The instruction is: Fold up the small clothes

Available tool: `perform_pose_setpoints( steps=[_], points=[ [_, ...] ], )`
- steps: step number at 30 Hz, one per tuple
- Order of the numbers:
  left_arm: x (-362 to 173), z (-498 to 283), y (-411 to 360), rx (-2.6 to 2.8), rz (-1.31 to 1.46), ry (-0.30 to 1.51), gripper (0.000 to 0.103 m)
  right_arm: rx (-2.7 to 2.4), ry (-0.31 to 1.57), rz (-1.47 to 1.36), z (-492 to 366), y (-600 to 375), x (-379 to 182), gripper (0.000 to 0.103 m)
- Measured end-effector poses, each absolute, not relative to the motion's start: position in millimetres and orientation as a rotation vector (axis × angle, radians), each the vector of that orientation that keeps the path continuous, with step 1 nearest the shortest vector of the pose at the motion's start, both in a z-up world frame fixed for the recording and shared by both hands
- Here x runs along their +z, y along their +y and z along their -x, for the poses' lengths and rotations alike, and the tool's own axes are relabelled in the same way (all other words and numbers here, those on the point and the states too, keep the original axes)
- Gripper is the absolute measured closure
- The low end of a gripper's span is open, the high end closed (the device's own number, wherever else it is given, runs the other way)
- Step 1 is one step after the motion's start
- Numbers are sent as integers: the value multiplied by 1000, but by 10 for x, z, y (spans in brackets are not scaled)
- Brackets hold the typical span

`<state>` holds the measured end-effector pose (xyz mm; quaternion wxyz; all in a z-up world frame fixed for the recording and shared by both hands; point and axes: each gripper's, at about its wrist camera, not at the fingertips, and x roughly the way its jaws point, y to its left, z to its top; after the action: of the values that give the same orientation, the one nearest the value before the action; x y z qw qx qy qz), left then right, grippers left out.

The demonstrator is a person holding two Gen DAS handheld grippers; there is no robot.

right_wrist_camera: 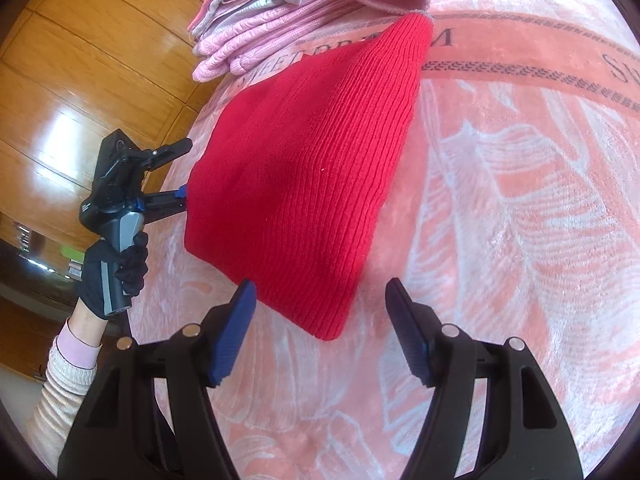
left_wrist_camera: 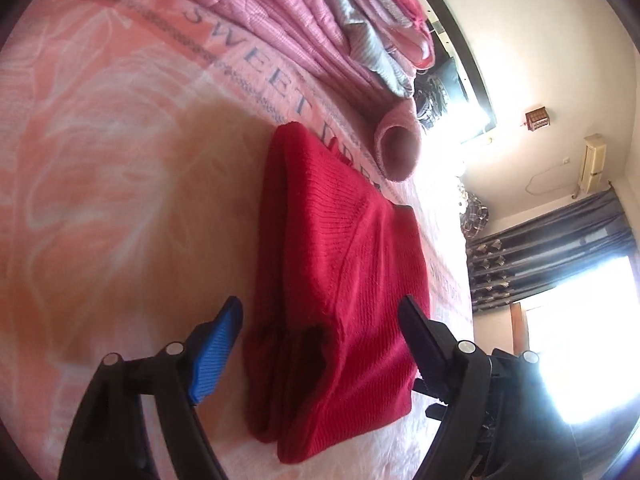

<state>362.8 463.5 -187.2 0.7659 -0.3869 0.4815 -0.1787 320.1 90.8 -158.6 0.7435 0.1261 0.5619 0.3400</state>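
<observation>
Red knit sweater (right_wrist_camera: 304, 168) is lying folded on the bed's pink blanket (right_wrist_camera: 520, 208), w/ a pink quilt stack (left_wrist_camera: 288, 28) beyond it. Left gripper (left_wrist_camera: 320, 344) is hovering spread wide over its edge, right gripper (right_wrist_camera: 320, 328) also released, both gripping nothing atm.

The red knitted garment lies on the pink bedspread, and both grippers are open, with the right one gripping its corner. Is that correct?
Not quite. In the right wrist view the right gripper is open around the red garment's corner without gripping it; the rest stands.
</observation>
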Motion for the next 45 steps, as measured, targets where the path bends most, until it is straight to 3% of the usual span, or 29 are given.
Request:
perform_pose_setpoints(
  steps=[15, 24, 27, 29, 31, 32, 34, 39, 45],
  points=[
    [-2043, -4155, 4010, -663, 847, 1094, 19, 748, 1193, -476, -3450, 546, -1614, 32],
    [-2077, -4142, 3982, -684, 841, 1071, 20, 789, 1229, -695, -3809, 644, -1910, 31],
    [-2081, -4124, 4010, -679, 837, 1067, 26, 794, 1221, -739, -3878, 706, -2001, 32],
    [-2098, -4111, 4047, -665, 839, 1070, 39, 787, 1214, -747, -3903, 772, -1980, 32],
    [-2120, -4103, 4080, -638, 838, 1073, 51, 776, 1215, -715, -3918, 827, -1944, 41],
    [-2132, -4094, 4090, -628, 839, 1071, 58, 773, 1210, -697, -3910, 827, -1924, 51],
    [-2122, -4066, 4105, -612, 813, 1059, 65, 784, 1206, -700, -3897, 789, -1892, 59],
    [-1991, -3956, 4048, -652, 830, 1008, 68, 836, 1175, -633, -3811, 670, -1603, 72],
    [-1888, -3669, 3535, -742, 894, 1033, 68, 855, 1155, -560, -3555, 194, -1135, 74]
  ],
)
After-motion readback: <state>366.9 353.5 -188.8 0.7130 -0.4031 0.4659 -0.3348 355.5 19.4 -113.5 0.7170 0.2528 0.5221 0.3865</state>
